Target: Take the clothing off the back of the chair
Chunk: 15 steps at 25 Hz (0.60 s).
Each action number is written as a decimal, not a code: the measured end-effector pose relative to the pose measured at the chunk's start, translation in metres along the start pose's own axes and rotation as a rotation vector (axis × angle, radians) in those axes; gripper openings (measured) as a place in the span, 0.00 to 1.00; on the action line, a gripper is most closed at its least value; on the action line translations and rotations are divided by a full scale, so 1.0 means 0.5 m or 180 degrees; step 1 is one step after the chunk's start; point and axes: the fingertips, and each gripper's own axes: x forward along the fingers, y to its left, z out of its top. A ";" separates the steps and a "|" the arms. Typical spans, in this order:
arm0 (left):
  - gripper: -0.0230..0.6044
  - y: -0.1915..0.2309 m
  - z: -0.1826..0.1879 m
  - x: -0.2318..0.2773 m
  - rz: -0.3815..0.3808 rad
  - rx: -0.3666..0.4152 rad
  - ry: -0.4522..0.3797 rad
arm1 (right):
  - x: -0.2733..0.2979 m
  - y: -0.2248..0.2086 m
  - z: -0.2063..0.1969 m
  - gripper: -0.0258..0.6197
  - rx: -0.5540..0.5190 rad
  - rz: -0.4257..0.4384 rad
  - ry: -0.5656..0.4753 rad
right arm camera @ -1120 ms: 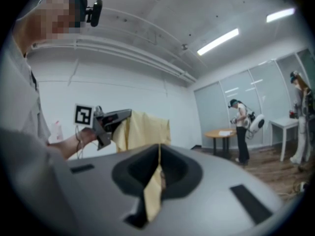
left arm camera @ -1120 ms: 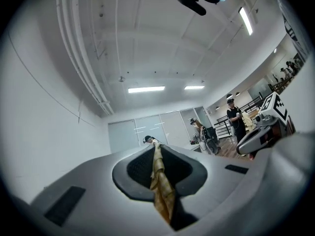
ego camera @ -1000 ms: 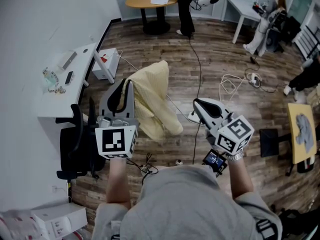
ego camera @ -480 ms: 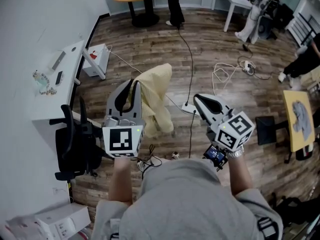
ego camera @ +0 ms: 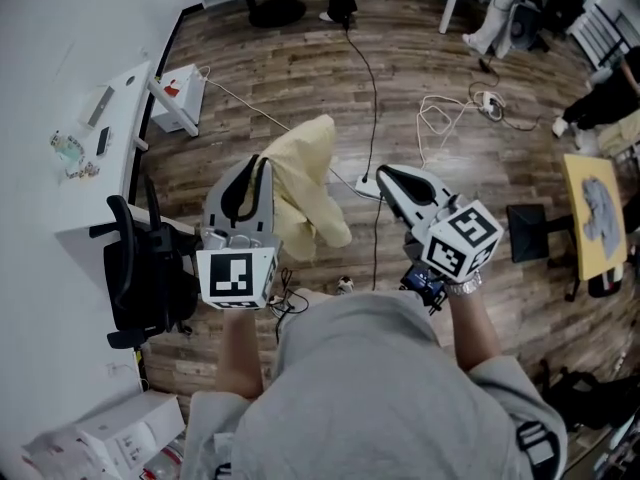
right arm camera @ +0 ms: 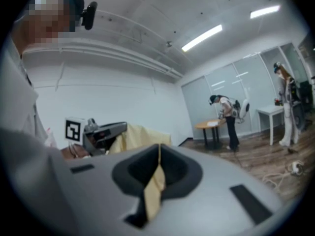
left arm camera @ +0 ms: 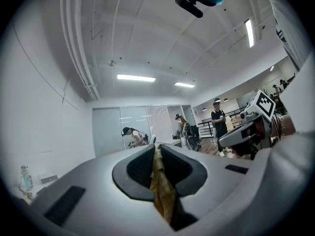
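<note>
Between the two grippers, held up over the wooden floor (ego camera: 300,78), hangs the pale yellow clothing (ego camera: 305,183). The left gripper (ego camera: 262,163) has its fingers clamped on a fold of it; its own view shows the cloth pinched flat between the dark pads. The right gripper (ego camera: 388,175) is likewise closed on a thin strip of the same yellow cloth. Most of the garment drapes down on the left gripper's side.

Off to the left, the black chair (ego camera: 145,278) stands just beside the white tabletop (ego camera: 85,183), and nothing yellow lies on its back. I judge the main step done: the garment is off the chair and apart from it. What remains, if anything, is to carry it away or put it down, and the task names no place for that.

For moving, the floor ahead and to the right is open. A black cable (ego camera: 374,88) runs across the boards below the garment, and a white one (ego camera: 440,118) loops farther right, so a low-hanging hem might drag on them. The chair and the tabletop's near edge crowd the left side.
</note>
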 end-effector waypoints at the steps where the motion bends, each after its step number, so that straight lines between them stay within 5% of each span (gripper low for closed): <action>1: 0.14 -0.001 -0.007 -0.002 -0.0008 -0.0002 0.0011 | 0.003 0.000 -0.004 0.09 0.0015 0.0007 0.0010; 15: 0.14 -0.033 -0.114 -0.036 -0.0137 -0.0031 0.0255 | 0.012 -0.002 -0.096 0.09 0.0188 -0.0014 0.0255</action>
